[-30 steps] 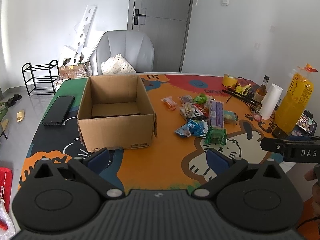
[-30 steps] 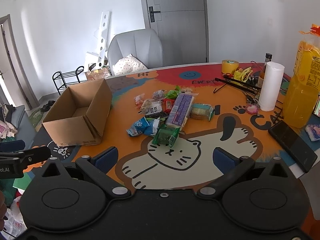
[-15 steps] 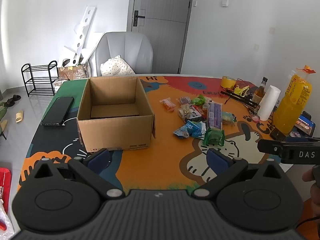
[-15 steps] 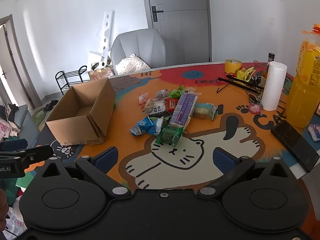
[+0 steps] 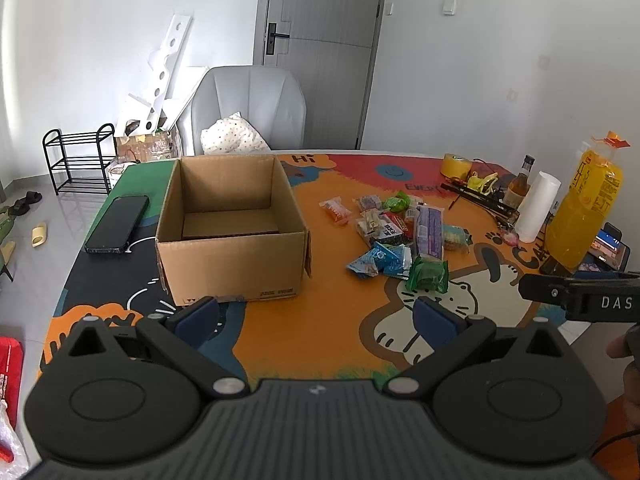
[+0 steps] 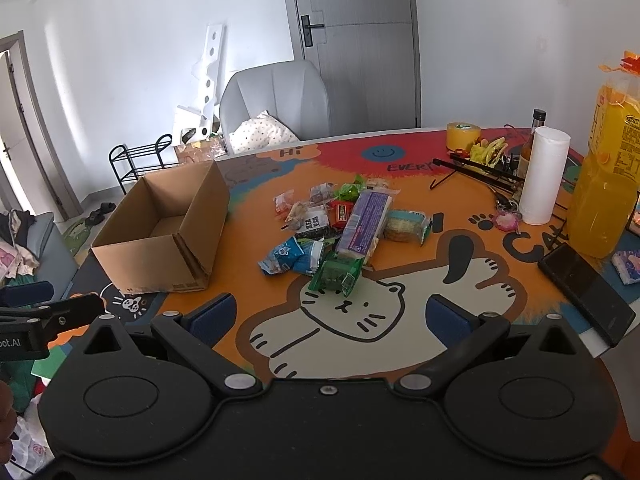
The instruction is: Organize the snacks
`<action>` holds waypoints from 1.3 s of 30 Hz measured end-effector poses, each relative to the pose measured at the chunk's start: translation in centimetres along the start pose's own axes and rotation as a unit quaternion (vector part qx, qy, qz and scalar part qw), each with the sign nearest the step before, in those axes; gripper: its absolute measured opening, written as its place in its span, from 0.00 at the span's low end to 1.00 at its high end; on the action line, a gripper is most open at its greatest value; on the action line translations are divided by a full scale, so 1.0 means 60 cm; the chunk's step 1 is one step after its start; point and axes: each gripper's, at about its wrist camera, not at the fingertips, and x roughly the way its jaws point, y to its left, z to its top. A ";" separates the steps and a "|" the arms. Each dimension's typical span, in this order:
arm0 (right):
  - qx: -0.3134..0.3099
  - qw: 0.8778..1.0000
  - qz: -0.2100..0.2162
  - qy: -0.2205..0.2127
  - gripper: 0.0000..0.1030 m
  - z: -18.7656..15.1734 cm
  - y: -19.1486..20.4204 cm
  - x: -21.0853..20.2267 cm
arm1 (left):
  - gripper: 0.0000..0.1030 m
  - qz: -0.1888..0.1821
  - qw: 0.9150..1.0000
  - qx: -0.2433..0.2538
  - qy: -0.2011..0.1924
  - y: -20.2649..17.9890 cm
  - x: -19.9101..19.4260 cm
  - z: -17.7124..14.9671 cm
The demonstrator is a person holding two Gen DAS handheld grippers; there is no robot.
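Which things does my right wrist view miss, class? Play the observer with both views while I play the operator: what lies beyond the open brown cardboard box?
Observer: A black smartphone lies flat on the green patch of the table, left of the open brown cardboard box and apart from it.
Operator: Is the left hand-held gripper holding anything?
Observer: No. The left hand-held gripper is open, with nothing in it.
Operator: Is anything in the box?
Observer: The left wrist view shows more of its floor, and that part is bare. The strip behind the near wall is hidden.
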 end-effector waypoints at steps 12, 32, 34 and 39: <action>-0.001 1.000 0.000 -0.001 1.00 0.001 -0.001 0.000 | 1.00 -0.002 1.000 -0.003 0.002 0.003 0.001 -0.001; 0.009 1.000 0.009 -0.002 1.00 0.001 -0.019 0.011 | 1.00 -0.011 1.000 -0.001 0.000 -0.009 0.020 0.006; 0.013 1.000 0.005 0.002 1.00 0.000 -0.026 0.019 | 1.00 -0.017 1.000 -0.001 0.001 -0.013 0.029 0.007; 0.031 0.999 0.005 0.008 1.00 -0.001 -0.051 0.046 | 1.00 -0.030 0.999 -0.004 0.011 -0.025 0.063 0.010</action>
